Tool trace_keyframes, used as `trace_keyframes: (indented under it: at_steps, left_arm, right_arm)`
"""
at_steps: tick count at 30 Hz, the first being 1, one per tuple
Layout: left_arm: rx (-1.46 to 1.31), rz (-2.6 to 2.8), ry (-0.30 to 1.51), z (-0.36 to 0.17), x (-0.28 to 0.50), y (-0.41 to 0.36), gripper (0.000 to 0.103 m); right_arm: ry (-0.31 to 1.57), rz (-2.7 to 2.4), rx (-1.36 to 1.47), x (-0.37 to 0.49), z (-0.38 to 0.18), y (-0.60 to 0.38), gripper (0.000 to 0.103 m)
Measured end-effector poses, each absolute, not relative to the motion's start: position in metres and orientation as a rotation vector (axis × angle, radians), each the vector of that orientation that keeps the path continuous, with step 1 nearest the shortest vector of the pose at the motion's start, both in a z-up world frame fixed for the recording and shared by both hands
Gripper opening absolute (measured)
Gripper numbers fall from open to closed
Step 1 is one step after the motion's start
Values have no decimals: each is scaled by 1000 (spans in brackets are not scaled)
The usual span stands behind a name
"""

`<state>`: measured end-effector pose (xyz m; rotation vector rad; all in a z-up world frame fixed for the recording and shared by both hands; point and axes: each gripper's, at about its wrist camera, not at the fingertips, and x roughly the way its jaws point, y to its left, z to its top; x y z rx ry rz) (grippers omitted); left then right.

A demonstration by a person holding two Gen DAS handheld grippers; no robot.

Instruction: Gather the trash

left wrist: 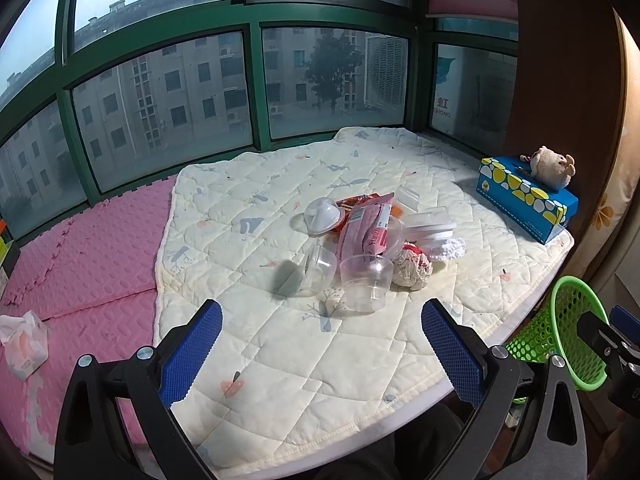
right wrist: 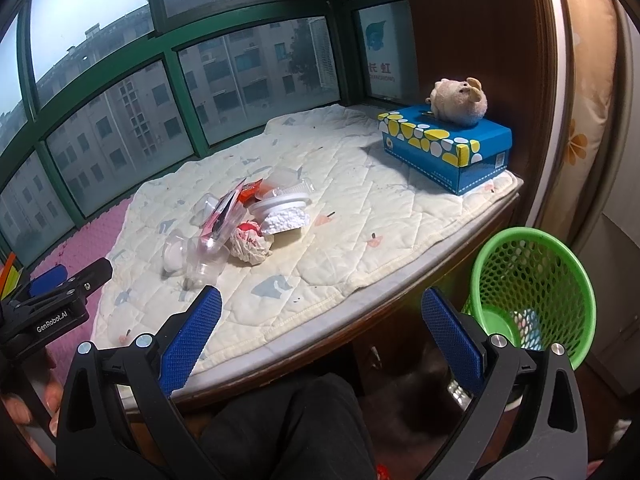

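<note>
A quilt [left wrist: 280,340] covered the window seat, with the trash [left wrist: 368,240] heaped at its middle, untouched. The bin [right wrist: 532,292] stood off the edge, nearly empty. Left gripper [left wrist: 322,344] and right gripper [right wrist: 322,340] hung spread, holding nothing; collecting looked barely begun.

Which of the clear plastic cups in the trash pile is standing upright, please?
The clear cup nearest the left gripper stands upright, mouth up. The lidded cup beside it lies on its side, and the domed one behind is tipped over.
</note>
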<state>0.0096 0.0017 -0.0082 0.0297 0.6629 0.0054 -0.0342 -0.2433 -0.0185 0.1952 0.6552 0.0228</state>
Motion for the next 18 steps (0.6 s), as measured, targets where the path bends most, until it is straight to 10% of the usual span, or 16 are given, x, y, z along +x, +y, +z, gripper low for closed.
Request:
trace_keyframes:
  at_steps: [18]
  left_arm:
    - [24, 2, 687, -11, 27, 1, 97]
  right_arm:
    - [679, 23, 199, -21, -22, -245, 98]
